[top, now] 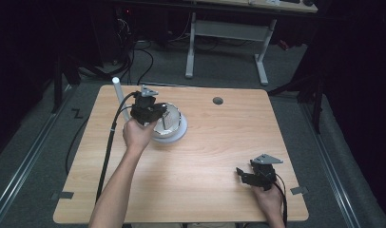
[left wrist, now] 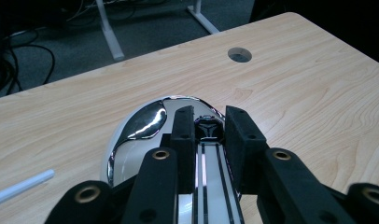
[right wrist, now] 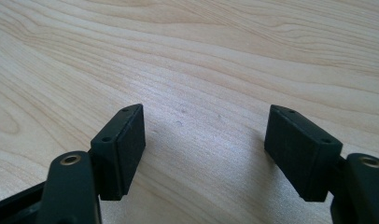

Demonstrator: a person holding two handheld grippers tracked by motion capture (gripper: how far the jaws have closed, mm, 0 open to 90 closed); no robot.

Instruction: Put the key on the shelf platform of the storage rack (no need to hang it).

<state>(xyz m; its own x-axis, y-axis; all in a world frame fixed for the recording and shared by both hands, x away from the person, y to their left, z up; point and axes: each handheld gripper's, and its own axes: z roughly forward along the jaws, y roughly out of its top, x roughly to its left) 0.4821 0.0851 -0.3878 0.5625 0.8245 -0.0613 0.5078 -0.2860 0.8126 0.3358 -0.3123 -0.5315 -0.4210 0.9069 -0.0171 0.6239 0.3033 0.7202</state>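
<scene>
Dark floor with cables and the white legs of another desk is seen beyond the far edge of a light wooden table (top: 205, 156), which has a round grommet hole (top: 217, 100) near its far side. On the far-left part of the table a shiny chrome dome (top: 174, 118) is seated on a white round base (top: 179, 134). A white tube (top: 120, 95) is seen just left of it, reaching from the table's far-left edge toward the dome.

The left gripper (top: 153, 114) is held over the near-left side of the dome by a hand (top: 136, 135). In the left gripper view its jaws are drawn close together on a flat white strip with black lines (left wrist: 207, 182), whose dark tip (left wrist: 207, 127) is pressed between the pads above the chrome dome (left wrist: 148, 121). What the strip belongs to cannot be told.

The right gripper (top: 248, 175) is held low over the near-right part of the table, well apart from the dome. In the right gripper view its jaws are spread wide, with nothing but bare wood (right wrist: 201, 84) between them.
</scene>
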